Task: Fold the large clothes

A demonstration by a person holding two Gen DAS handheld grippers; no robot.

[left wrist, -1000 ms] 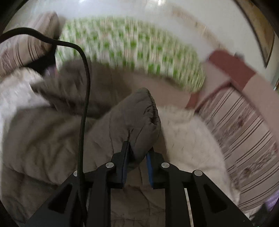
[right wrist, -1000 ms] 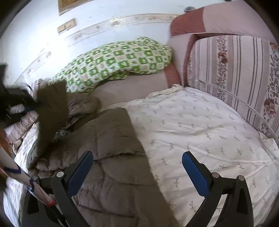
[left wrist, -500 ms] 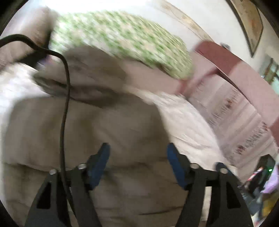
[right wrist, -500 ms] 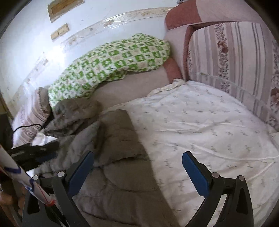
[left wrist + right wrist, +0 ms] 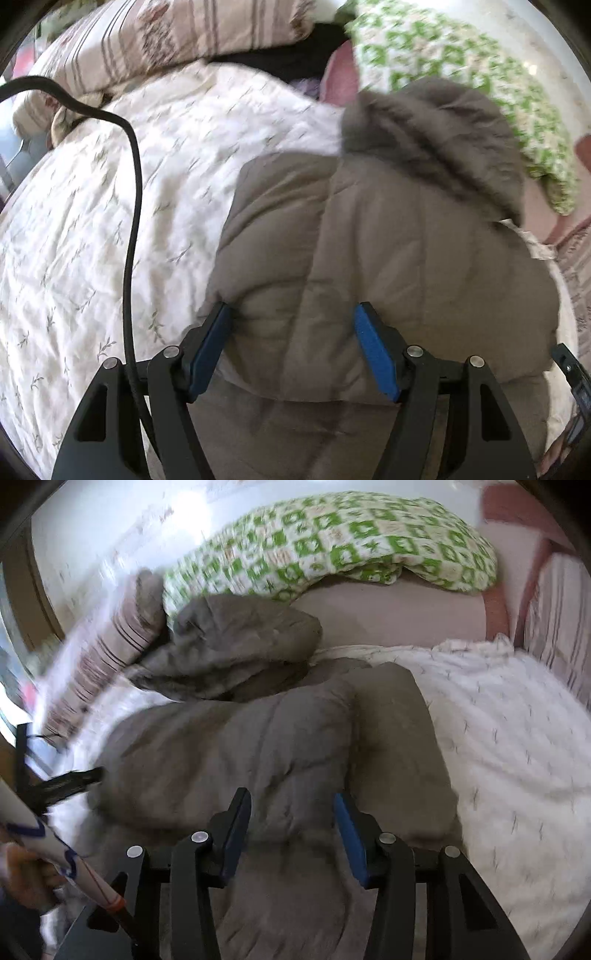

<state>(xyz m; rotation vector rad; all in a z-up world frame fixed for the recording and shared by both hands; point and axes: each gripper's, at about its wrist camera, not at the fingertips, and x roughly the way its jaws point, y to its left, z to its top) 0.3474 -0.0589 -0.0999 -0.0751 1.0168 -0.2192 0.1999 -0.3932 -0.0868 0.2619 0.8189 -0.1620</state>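
Observation:
A grey-brown padded jacket lies on the bed, its fur-edged hood toward the far side. My left gripper hovers open over the jacket's near left part, its blue pads apart with quilted fabric below them. In the right wrist view the jacket lies folded in on itself, hood at the back. My right gripper is low over the jacket's middle. Its jaws are closing with a raised ridge of fabric between them, and the blur hides whether the pads touch it.
The jacket rests on a white leaf-print bedspread. At the back lie a green checked quilt and a striped pillow. A black cable hangs at left. A hand shows bottom left.
My left gripper let go of the jacket's sleeve, opened, and swung down over the jacket's left part. My right gripper moved left onto the jacket and its jaws narrowed from wide open.

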